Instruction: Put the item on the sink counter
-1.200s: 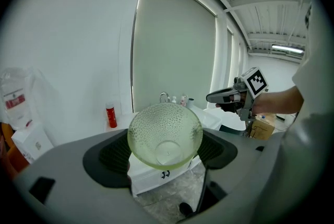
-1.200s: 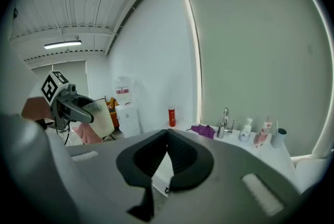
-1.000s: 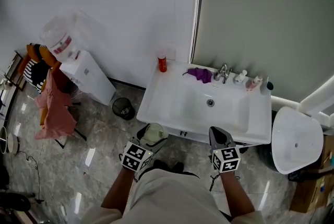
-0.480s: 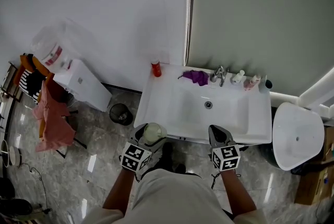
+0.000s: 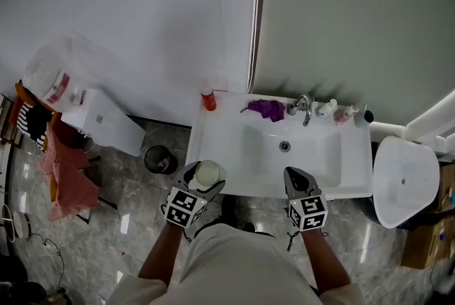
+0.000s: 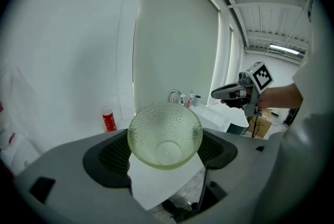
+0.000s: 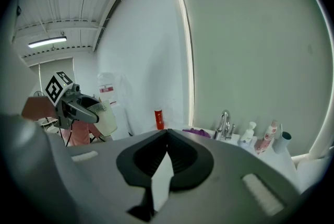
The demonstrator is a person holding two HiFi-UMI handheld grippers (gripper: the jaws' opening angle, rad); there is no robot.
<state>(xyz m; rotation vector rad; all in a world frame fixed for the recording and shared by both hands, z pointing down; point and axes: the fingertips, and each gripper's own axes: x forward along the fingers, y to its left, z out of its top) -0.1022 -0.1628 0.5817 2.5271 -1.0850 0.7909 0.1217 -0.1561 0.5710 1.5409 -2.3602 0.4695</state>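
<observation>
A pale green dimpled glass bowl (image 6: pixel 165 135) sits between the pads of my left gripper (image 5: pixel 201 179), which is shut on it. In the head view the bowl (image 5: pixel 207 173) hangs at the front left corner of the white sink counter (image 5: pixel 213 127). My right gripper (image 5: pixel 297 183) is shut with nothing in it, at the counter's front edge right of the basin. The right gripper view shows its fingertips meeting (image 7: pixel 167 133) and, at the left, the left gripper (image 7: pixel 78 107) with the bowl (image 7: pixel 106 119).
On the counter's back stand a red bottle (image 5: pixel 208 100), a purple cloth (image 5: pixel 266 109), a faucet (image 5: pixel 303 106) and small bottles (image 5: pixel 341 114). A toilet (image 5: pixel 404 181) is at the right. A black bin (image 5: pixel 158 159), a water dispenser (image 5: pixel 99 119) and hung clothes (image 5: pixel 60 168) are at the left.
Both grippers have moved forward to the sink. The bowl, earlier over the floor short of the counter, now hangs at its front left corner.
</observation>
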